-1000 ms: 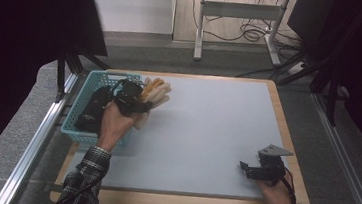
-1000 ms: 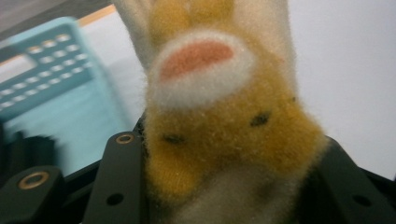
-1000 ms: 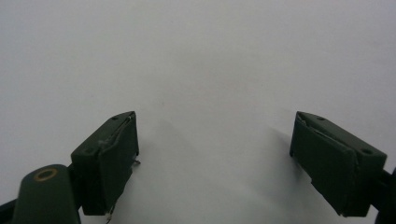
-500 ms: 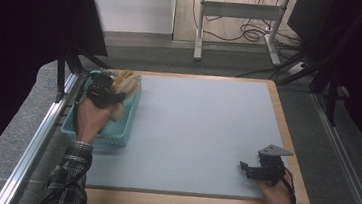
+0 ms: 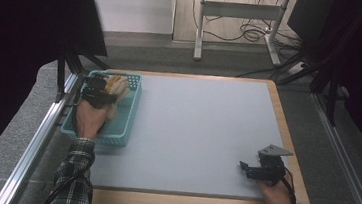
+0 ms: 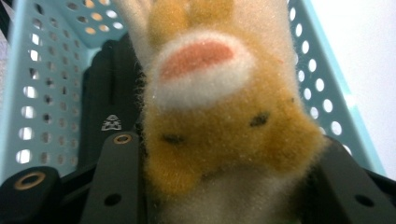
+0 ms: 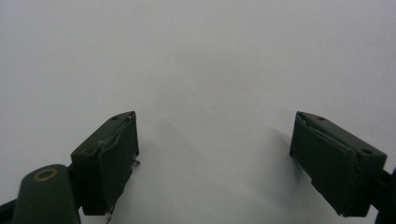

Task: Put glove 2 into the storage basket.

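Observation:
A tan and white plush toy (image 6: 219, 107) with a pink patch hangs between the black jaws of my left gripper (image 6: 219, 186), which is shut on it. In the high view the left gripper (image 5: 100, 90) holds the plush toy (image 5: 118, 85) over the far end of a teal perforated basket (image 5: 120, 137) at the table's left edge. A black object (image 6: 109, 93) lies inside the basket under the toy. My right gripper (image 5: 244, 167) rests near the table's front right corner; in the right gripper view its jaws stand wide apart around the right gripper (image 7: 212, 163) midpoint, with nothing between them.
The grey table top (image 5: 196, 128) has a wooden rim. A metal rail (image 5: 40, 138) runs along the left side. A metal frame stand with cables (image 5: 237, 22) is on the floor beyond the table.
My left gripper has carried the plush toy leftward and down, from the basket's right rim to over the basket's inside. The right gripper has not moved.

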`<control>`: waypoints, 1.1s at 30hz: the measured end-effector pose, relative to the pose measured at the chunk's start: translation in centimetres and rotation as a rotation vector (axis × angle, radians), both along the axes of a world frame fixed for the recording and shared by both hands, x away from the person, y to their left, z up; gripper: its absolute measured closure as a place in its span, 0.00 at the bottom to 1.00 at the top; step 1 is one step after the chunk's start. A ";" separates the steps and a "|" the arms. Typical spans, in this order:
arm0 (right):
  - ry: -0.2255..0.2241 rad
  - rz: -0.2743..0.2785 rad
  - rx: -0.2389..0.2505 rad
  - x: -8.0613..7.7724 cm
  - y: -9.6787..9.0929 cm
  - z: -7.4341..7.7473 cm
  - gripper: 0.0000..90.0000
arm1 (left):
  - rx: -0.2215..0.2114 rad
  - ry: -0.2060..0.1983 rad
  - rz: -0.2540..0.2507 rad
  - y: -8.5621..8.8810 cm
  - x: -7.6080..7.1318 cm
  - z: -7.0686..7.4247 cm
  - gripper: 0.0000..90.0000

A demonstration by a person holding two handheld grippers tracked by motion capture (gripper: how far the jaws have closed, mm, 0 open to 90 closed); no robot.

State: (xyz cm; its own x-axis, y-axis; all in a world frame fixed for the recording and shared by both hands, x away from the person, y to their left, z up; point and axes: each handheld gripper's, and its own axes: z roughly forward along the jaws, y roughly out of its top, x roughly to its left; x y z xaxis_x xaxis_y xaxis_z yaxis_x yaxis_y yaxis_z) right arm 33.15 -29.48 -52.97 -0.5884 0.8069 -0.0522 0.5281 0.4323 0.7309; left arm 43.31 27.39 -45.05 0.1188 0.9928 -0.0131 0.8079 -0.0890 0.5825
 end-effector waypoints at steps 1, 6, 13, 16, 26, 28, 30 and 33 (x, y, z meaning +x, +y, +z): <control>0.000 0.000 0.000 0.0 0.0 0.0 0.17 | 0.003 0.010 -0.003 -0.2 0.2 -0.2 0.58; 0.000 0.000 0.000 0.0 0.0 0.0 0.17 | 0.007 0.084 -0.024 -1.5 1.6 -1.7 0.57; 0.000 0.000 0.001 0.0 0.0 0.0 0.17 | 0.038 0.148 -0.041 -2.6 2.9 -3.3 0.54; 0.000 0.000 0.001 0.0 0.0 0.0 0.17 | 0.020 0.163 -0.045 -2.2 3.1 -3.9 0.51; 0.000 0.000 0.001 0.0 0.0 0.0 0.17 | -0.057 0.243 -0.080 -1.6 3.3 -4.3 0.14; -0.001 0.000 0.001 0.0 0.0 0.0 0.17 | -0.045 0.246 -0.093 -1.5 2.9 -3.5 0.09; 0.000 0.000 0.000 0.0 0.0 0.0 0.17 | -0.044 0.202 -0.114 -1.0 2.1 -1.7 0.10; 0.000 0.000 0.000 0.0 0.0 0.0 0.17 | -0.038 0.139 -0.120 -0.3 1.0 0.3 0.13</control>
State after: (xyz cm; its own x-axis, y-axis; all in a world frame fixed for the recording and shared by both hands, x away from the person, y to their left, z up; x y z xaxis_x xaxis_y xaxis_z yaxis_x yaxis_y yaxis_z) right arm 33.15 -29.48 -52.97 -0.5883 0.8069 -0.0521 0.5280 0.4322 0.7310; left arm 44.35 27.06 -44.73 0.2311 0.9700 -0.0751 0.8655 -0.1697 0.4713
